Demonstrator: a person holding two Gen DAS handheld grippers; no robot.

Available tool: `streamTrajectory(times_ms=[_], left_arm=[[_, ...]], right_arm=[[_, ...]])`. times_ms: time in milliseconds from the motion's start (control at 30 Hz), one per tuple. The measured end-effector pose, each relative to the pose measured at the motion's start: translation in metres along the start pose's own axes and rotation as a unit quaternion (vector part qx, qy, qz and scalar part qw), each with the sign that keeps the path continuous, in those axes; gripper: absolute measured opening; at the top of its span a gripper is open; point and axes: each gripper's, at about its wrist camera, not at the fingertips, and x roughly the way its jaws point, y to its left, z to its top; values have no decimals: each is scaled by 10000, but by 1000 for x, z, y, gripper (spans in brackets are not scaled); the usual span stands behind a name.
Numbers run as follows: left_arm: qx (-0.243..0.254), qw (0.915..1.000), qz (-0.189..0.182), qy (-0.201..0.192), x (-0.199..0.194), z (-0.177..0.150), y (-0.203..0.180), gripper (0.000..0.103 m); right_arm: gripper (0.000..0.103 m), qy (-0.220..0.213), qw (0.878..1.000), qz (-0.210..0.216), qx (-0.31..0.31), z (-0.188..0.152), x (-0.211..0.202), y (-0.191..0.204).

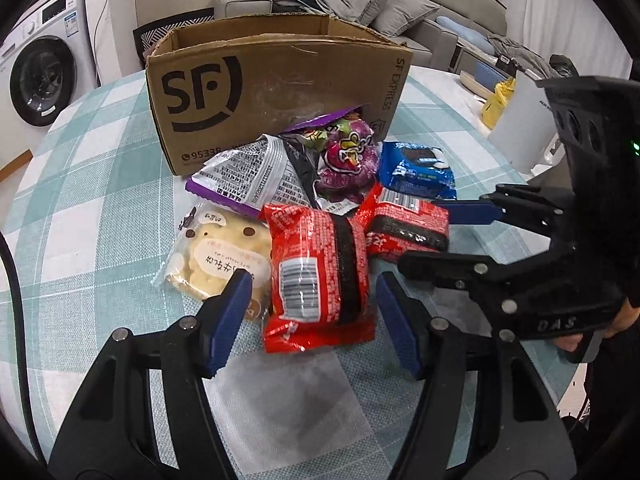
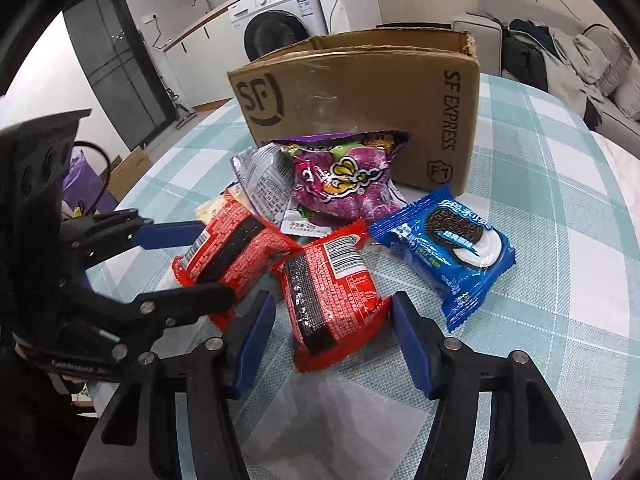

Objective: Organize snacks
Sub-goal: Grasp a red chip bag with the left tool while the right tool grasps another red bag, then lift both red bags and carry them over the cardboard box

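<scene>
Your left gripper [image 1: 312, 304] is hovering with its blue fingers spread apart around the near red foil snack packet [image 1: 318, 276], touching neither side; that packet is lying flat on the teal-and-white checked tablecloth [image 1: 100, 208], its long axis running away from you toward the brown cardboard SF box [image 1: 276, 80]. Your right gripper [image 2: 334, 332] is also standing open, straddling the second red foil packet [image 2: 332, 292], whose long axis is pointing toward the purple candy bag [image 2: 340, 184] leaning against the box.

Six snack packets [image 1: 320, 216] heaped flat before an upright open cardboard box [image 1: 280, 80].
</scene>
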Motion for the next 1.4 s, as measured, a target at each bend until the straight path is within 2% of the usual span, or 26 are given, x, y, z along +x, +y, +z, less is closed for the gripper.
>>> streamTrajectory(times_ms=[167,267,400,700,1400], left_arm=[[78,10000,22,-12,4,3,-2,54],[112,9999,30,-31,5,3,-4,47],[157,9998,80,-60,4,3,-7,44],[123,9999,14,-99,1,0,-6,41],[-87,9989,-112,-442,-29,-9,7,37]], right_arm=[[61,35,9997,-212,-66,3,8,3],[57,28,9992,-340,-213,4,11,9],[51,8,9983,-465,-337,2,12,15],[46,-78,9990,-391,-211,-10,5,15],[45,-321,9988,-370,55,-14,-20,12]])
